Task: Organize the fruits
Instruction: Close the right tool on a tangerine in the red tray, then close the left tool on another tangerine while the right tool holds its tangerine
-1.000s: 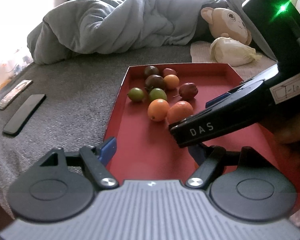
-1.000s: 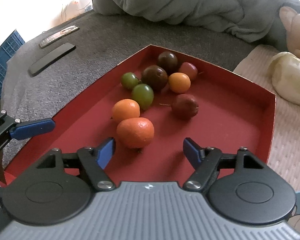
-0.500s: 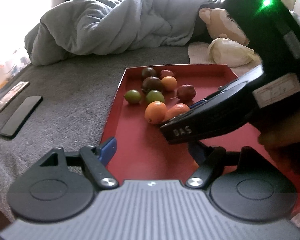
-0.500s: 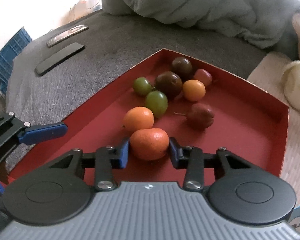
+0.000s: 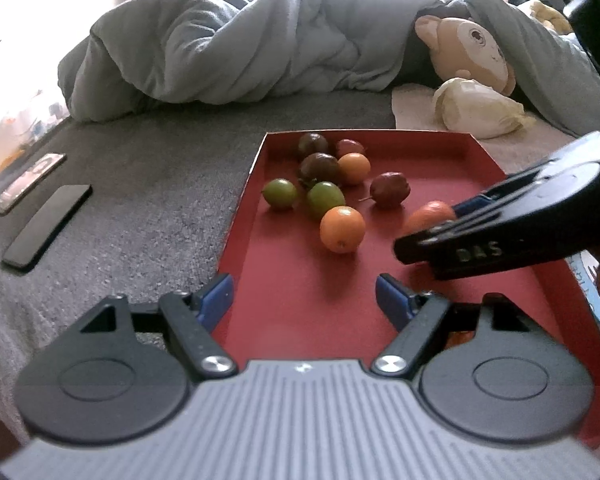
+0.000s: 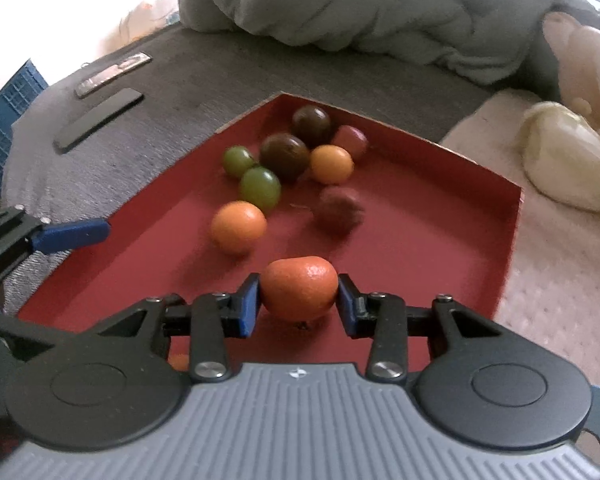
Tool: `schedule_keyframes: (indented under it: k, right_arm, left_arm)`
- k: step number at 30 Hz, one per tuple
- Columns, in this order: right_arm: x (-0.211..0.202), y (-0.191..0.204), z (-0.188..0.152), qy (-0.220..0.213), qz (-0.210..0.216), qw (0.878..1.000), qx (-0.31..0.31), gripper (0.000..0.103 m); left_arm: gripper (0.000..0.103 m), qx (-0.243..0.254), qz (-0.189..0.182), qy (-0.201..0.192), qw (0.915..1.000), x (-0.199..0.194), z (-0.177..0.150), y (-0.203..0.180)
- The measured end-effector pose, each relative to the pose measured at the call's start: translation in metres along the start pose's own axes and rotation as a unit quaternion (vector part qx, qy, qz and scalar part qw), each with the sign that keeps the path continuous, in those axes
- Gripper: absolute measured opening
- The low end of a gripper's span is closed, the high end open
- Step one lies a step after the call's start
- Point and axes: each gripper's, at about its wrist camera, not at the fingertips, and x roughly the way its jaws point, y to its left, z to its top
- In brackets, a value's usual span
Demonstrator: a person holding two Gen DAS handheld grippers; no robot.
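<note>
1. Over the near half of the red tray (image 6: 496, 248), the right gripper (image 6: 299, 300) is clamping a tangerine (image 6: 299, 293) between its blue pads (image 6: 248, 306), one pad pressing each side of the fruit.
2. Beyond the tangerine, farther into the tray, a round orange (image 6: 238, 227) is sitting alone on the red floor, apart from the held fruit.
3. Past that orange, two green fruits (image 6: 260, 187) are lying side by side, the farther one just beside the tray's left wall.
4. Toward the tray's far corner, two dark plums (image 6: 285, 156) are resting close together, with a smaller orange (image 6: 331, 163) and a pinkish-red fruit (image 6: 350, 139) touching or nearly touching them.
5. Right of the green fruits, a dark red fruit with a stem (image 6: 339, 210) is lying by itself, blurred in the right wrist view.
6. At the tray's near left edge, the left gripper (image 5: 304, 294) is hovering with its jaws spread wide, holding nothing, its left finger over the tray's wall.
7. Left of the tray, on the grey bedcover (image 5: 140, 184), a black phone (image 5: 47, 226) and a silvery flat object (image 5: 29, 182) are lying side by side.
8. Behind the tray, a rumpled grey duvet (image 5: 260, 48) is lying heaped, with a plush toy (image 5: 466, 52) and a pale bag (image 5: 476, 108) lying to its right.
</note>
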Motion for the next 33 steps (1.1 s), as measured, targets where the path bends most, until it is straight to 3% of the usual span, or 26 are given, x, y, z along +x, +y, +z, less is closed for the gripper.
schedule_keyframes:
  k: [11,19,26,28,33]
  right_arm:
    - [-0.014,-0.011,0.004,-0.008,-0.007,1.000,0.022,0.046]
    - [-0.039,-0.026,-0.001,-0.011,-0.016,0.999,0.038,0.046]
    - [-0.057,-0.025,-0.009,-0.011,-0.007,1.000,0.026,0.046]
    - [-0.062,-0.025,-0.011,-0.012,-0.004,1.000,0.021,0.046]
    - [-0.074,-0.033,-0.016,-0.014,-0.006,1.000,0.019,0.046]
  left_arm:
    - [0.080,0.014,-0.002,-0.002,0.9999,0.008,0.005,-0.010]
    - [0.080,-0.024,-0.028,0.008,0.9993,0.015,0.013,0.000]
    - [0.079,-0.063,-0.027,0.013,0.9976,0.024,0.022,0.014]
    - [0.079,-0.068,-0.041,0.008,0.9969,0.018,0.020,0.016]
    - [0.079,-0.021,-0.051,-0.010,0.9984,-0.020,0.006,-0.006]
